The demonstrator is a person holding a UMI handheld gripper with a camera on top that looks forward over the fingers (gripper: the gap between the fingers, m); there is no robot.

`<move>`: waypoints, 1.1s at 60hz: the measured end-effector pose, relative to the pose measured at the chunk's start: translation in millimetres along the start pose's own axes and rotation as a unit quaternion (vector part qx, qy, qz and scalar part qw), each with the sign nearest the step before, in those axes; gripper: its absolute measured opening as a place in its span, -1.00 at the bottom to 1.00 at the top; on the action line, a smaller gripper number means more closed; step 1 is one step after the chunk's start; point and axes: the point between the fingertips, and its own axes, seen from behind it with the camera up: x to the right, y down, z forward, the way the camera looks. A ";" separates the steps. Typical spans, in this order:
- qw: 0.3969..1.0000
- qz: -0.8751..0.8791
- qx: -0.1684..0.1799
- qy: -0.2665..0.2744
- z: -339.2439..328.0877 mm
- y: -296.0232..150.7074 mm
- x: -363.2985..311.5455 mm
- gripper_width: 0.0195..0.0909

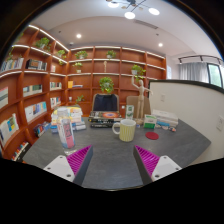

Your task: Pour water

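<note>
A pale yellow mug point(125, 129) stands on the grey table point(110, 160), just beyond my fingers and a little right of their midline. Left of it, past the left finger, stands a clear plastic bottle point(66, 132) with a label. My gripper point(112, 161) is open, its two magenta pads point(79, 160) wide apart with only bare table between them. Neither finger touches the mug or the bottle.
A small red object point(152, 135) lies right of the mug. Books and boxes point(160, 121) are piled at the table's far side, with a laptop point(105, 104) behind. Wooden bookshelves point(35, 80) line the left and back walls. A white wall point(195, 105) rises on the right.
</note>
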 end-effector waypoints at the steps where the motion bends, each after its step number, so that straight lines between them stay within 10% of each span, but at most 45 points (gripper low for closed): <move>1: 1.000 -0.005 -0.001 -0.008 1.6 -0.6 12.8 0.89; 42: 0.993 -0.002 0.069 -0.097 122.0 -14.5 -183.4 0.89; 52: 0.994 -0.017 0.069 -0.088 137.9 -8.6 -182.7 0.34; 55: 0.994 -0.030 0.074 -0.080 140.5 -8.8 -180.9 -0.10; 66: 0.989 -0.021 0.079 -0.123 141.0 -8.2 -197.3 -0.46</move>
